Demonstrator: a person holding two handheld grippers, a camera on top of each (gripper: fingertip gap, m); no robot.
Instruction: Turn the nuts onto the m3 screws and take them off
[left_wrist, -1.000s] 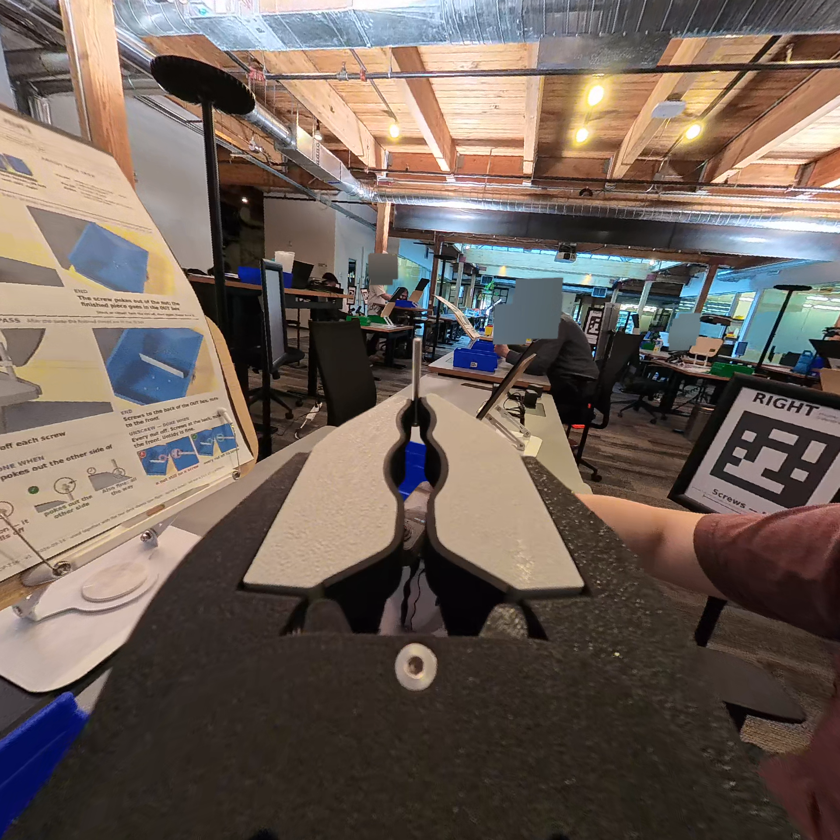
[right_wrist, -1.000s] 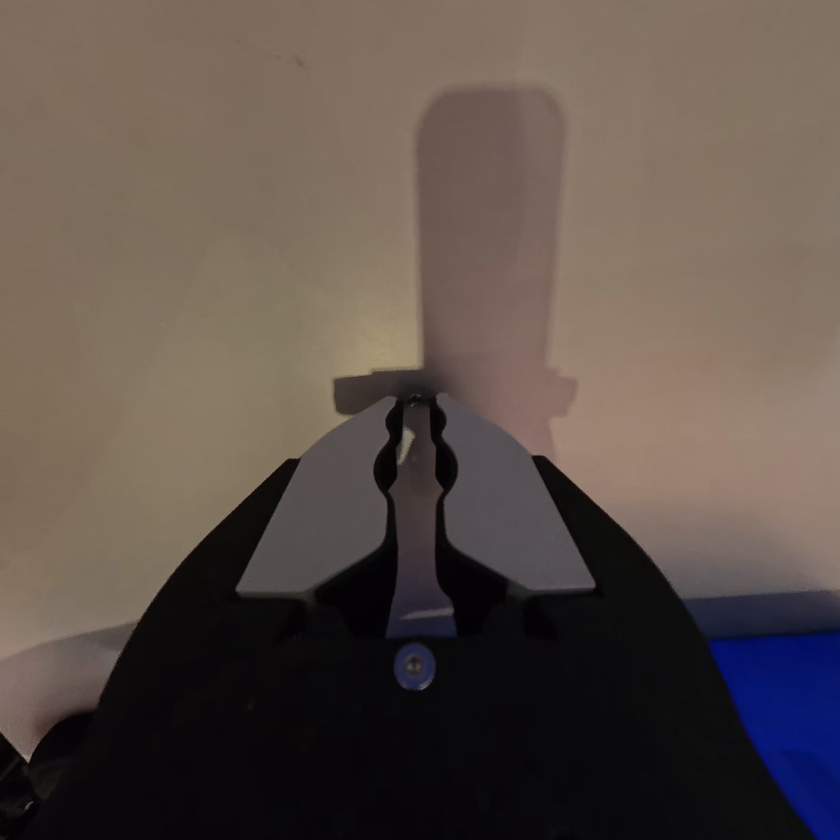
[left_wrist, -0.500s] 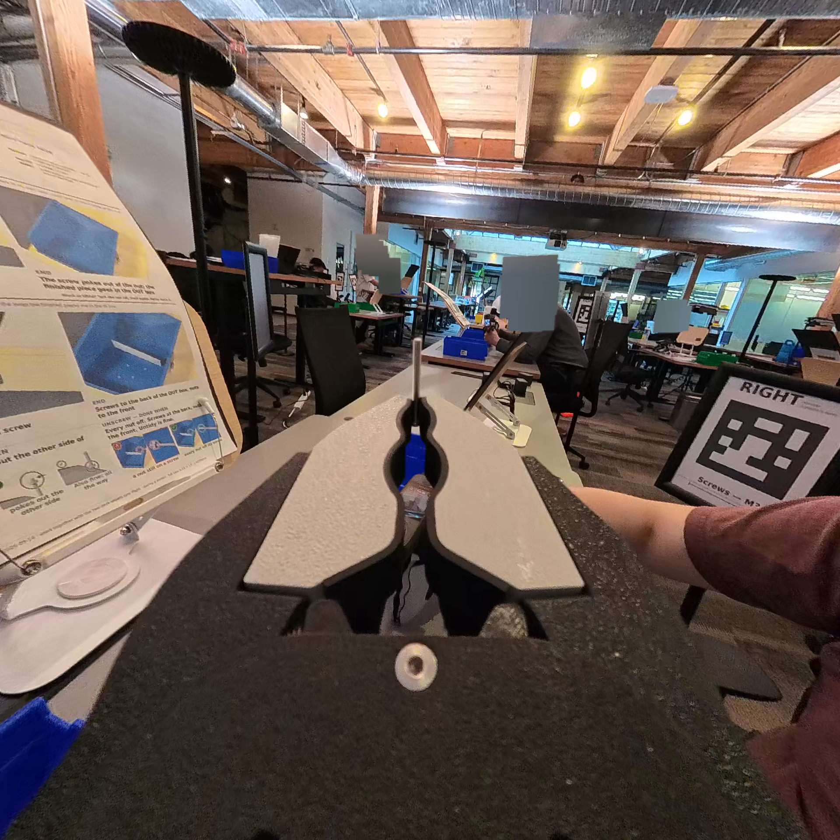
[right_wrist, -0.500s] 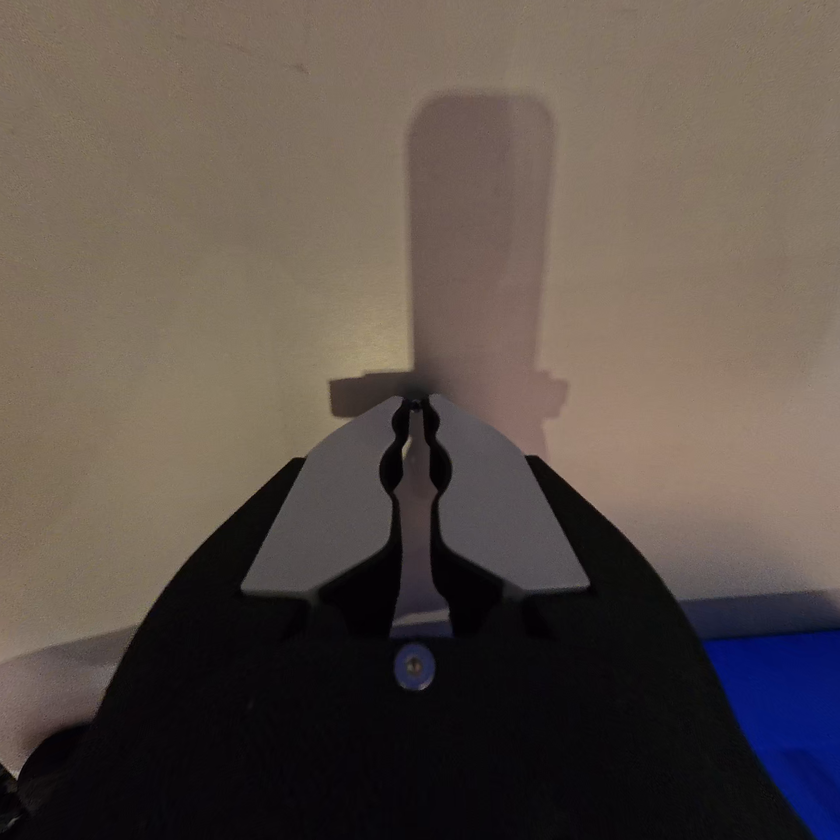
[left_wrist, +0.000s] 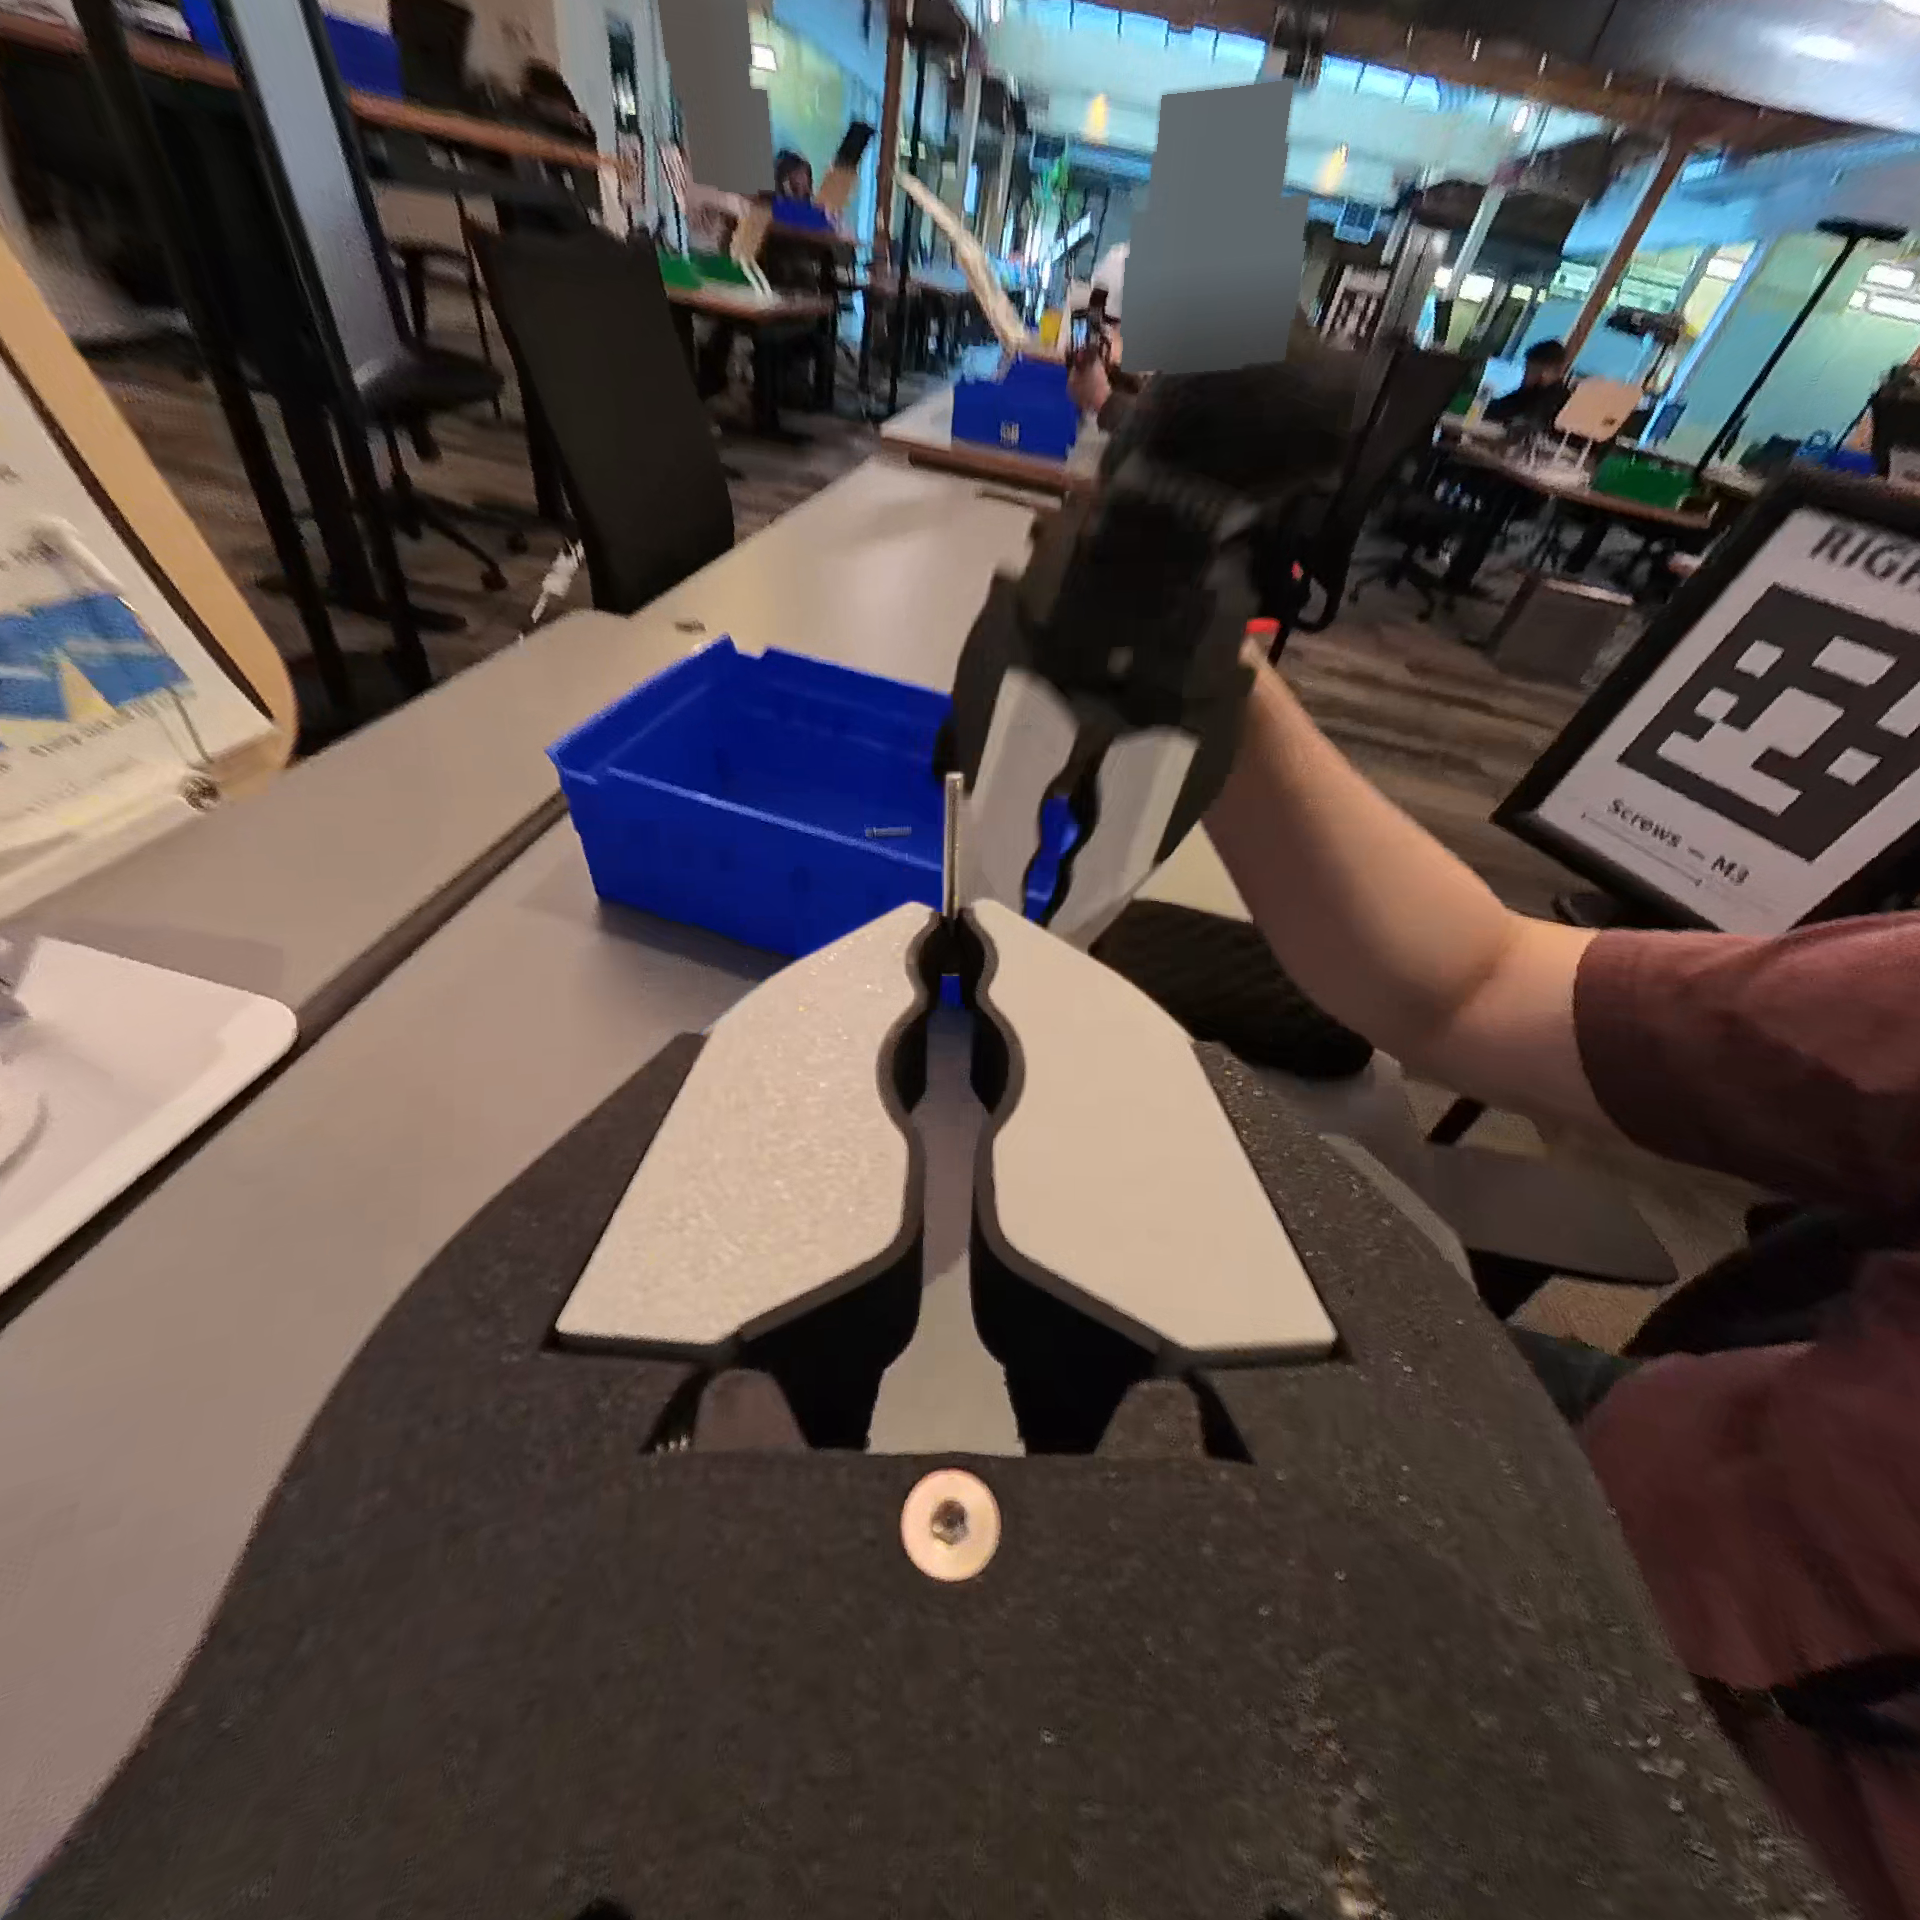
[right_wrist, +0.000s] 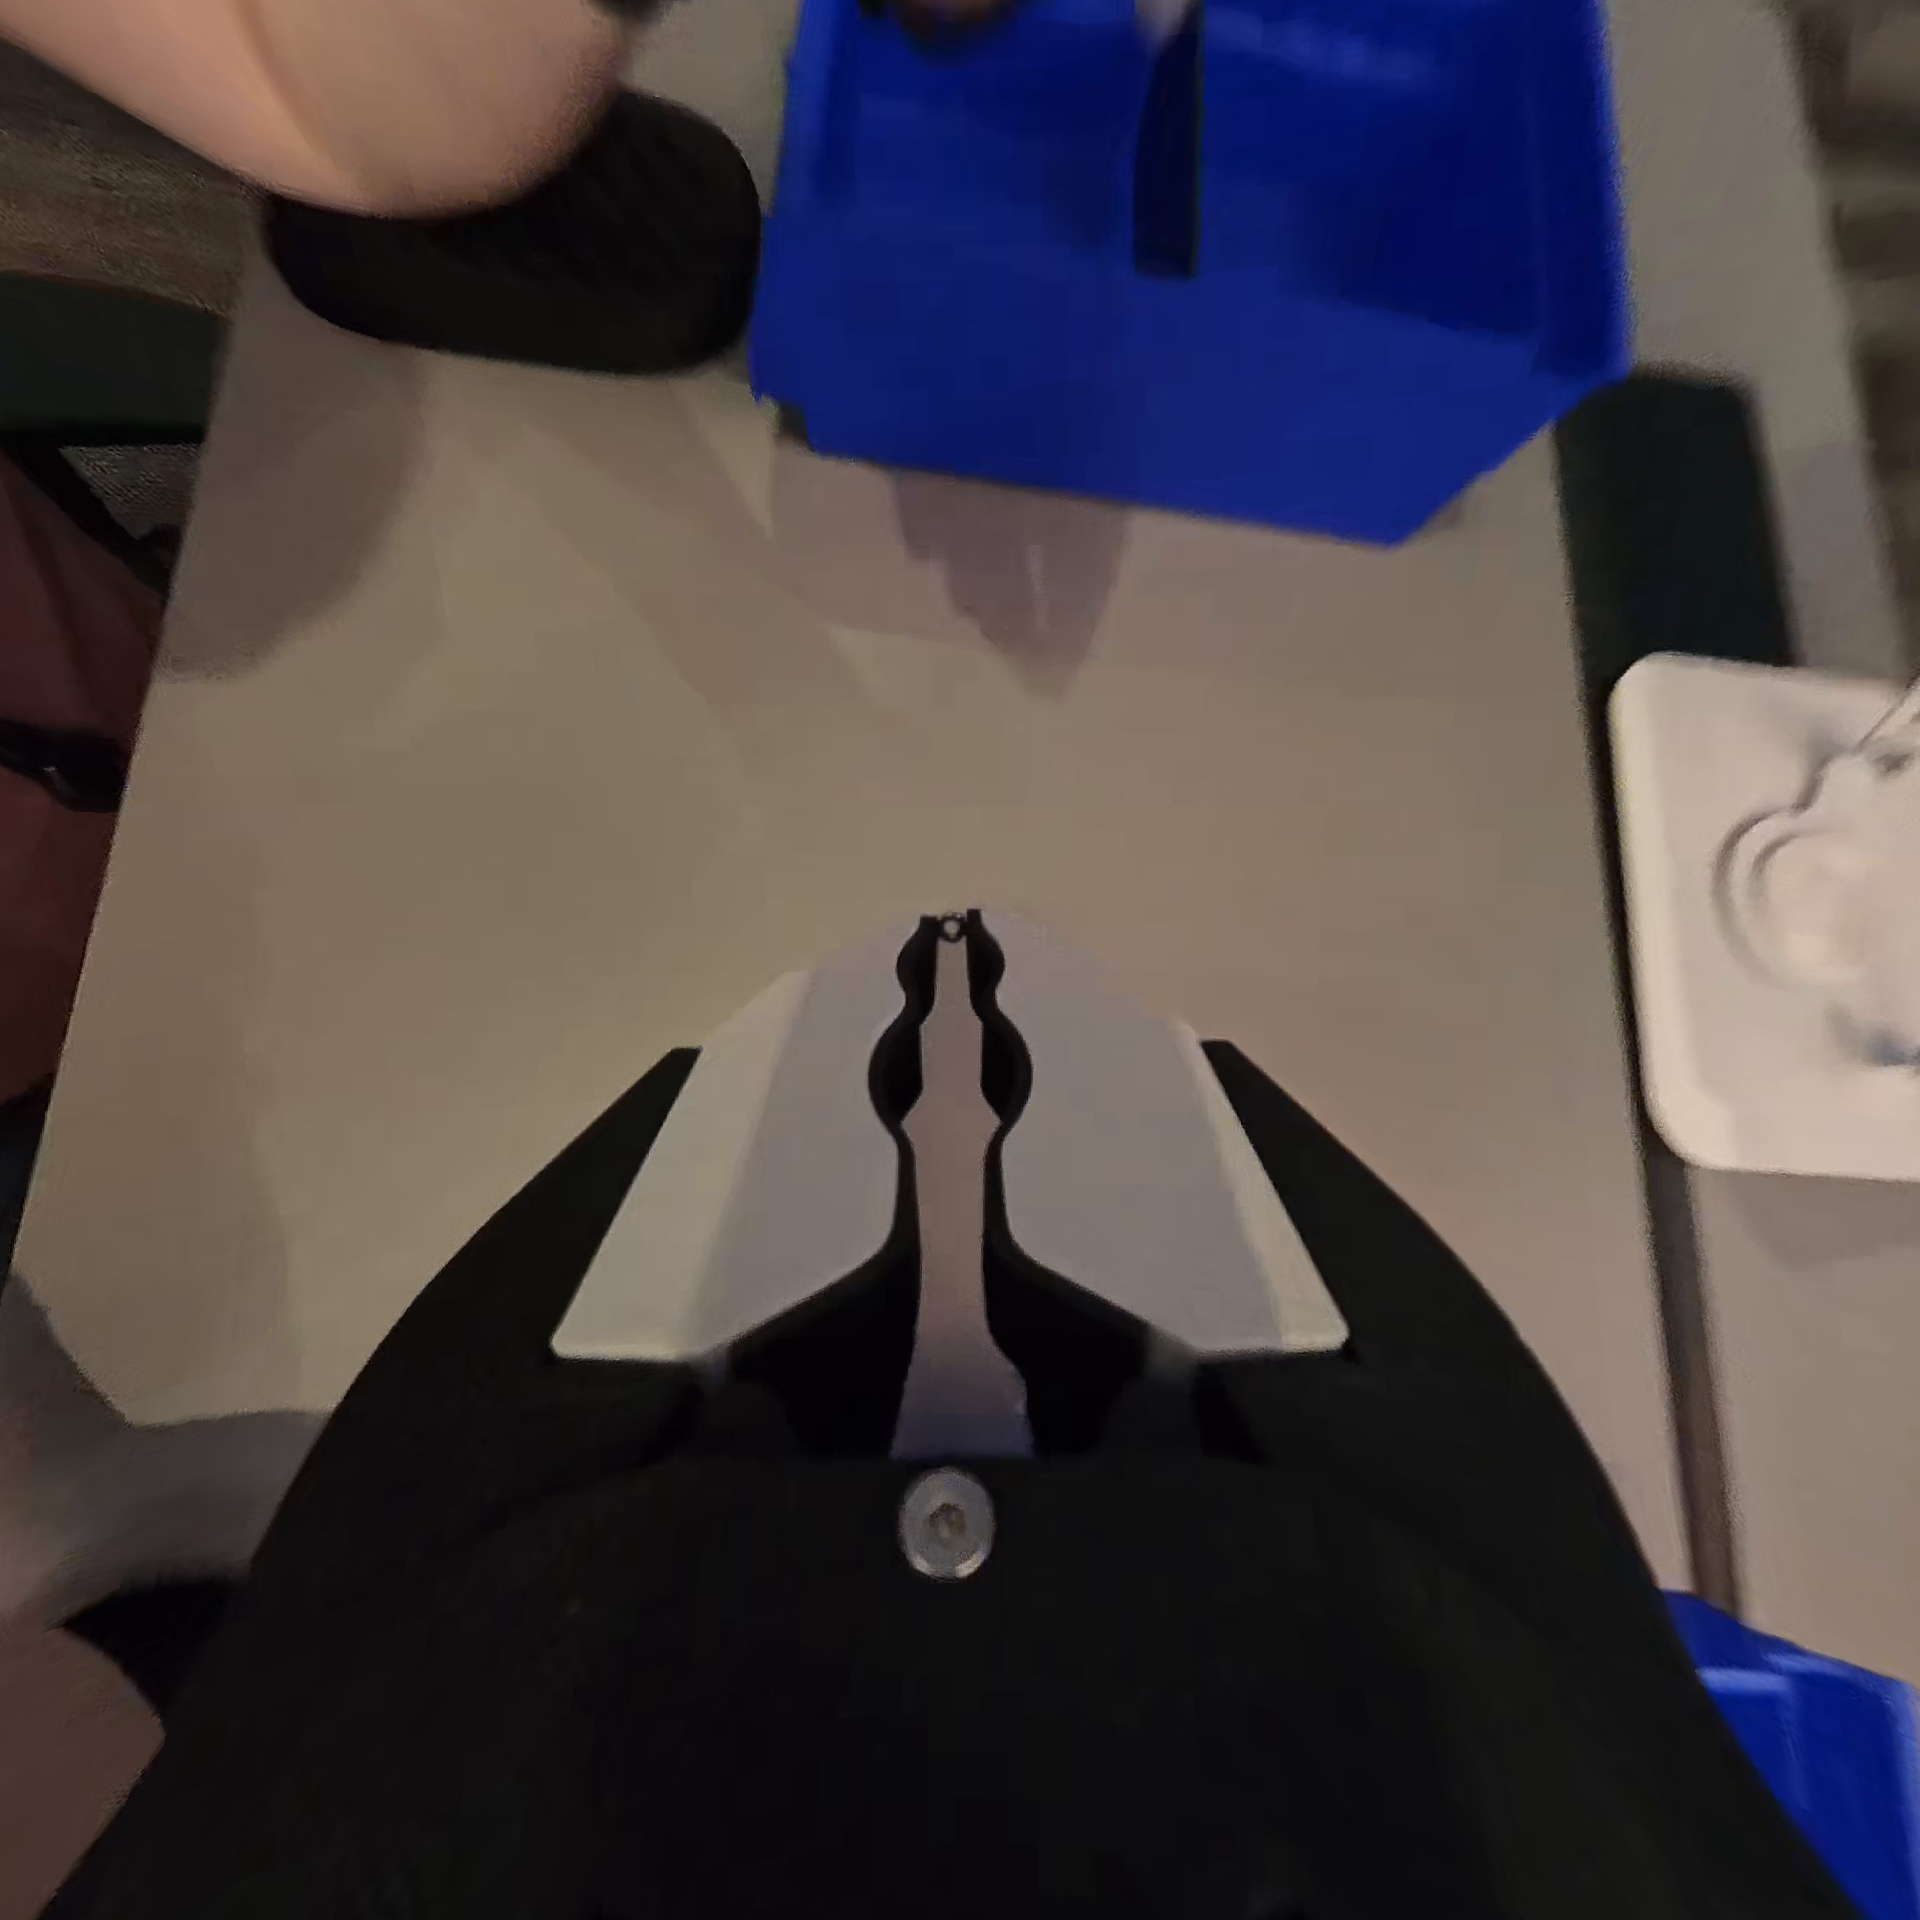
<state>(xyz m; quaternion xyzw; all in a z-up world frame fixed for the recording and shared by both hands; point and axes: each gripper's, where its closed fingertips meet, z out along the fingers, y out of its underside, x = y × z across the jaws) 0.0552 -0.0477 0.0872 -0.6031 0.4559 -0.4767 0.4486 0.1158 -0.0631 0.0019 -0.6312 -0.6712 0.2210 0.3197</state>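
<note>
My left gripper (left_wrist: 951, 916) is shut on a thin M3 screw (left_wrist: 951, 842) that stands straight up out of its fingertips. My right gripper (right_wrist: 951, 920) is shut on a tiny dark nut (right_wrist: 951, 925), held above the grey table (right_wrist: 520, 779). In the left wrist view the right gripper (left_wrist: 1055, 904) points down just right of the screw, close to it but apart, in front of a blue bin (left_wrist: 748, 769). A loose screw (left_wrist: 888, 831) lies in that bin. The bin also shows in the right wrist view (right_wrist: 1195, 312).
An instruction board (left_wrist: 73, 644) on a white base (left_wrist: 104, 1060) stands at the left. A framed marker sign (left_wrist: 1766, 727) on a black disc foot (left_wrist: 1226, 997) stands at the right. A second blue bin corner (right_wrist: 1818, 1745) is near. A person's arm (left_wrist: 1403, 956) reaches in. The grippers' ends are close to 12 cm from one another.
The left view has tilted down from the room to the table. The right gripper has lifted away from the table surface and come beside the screw, still shut on the nut.
</note>
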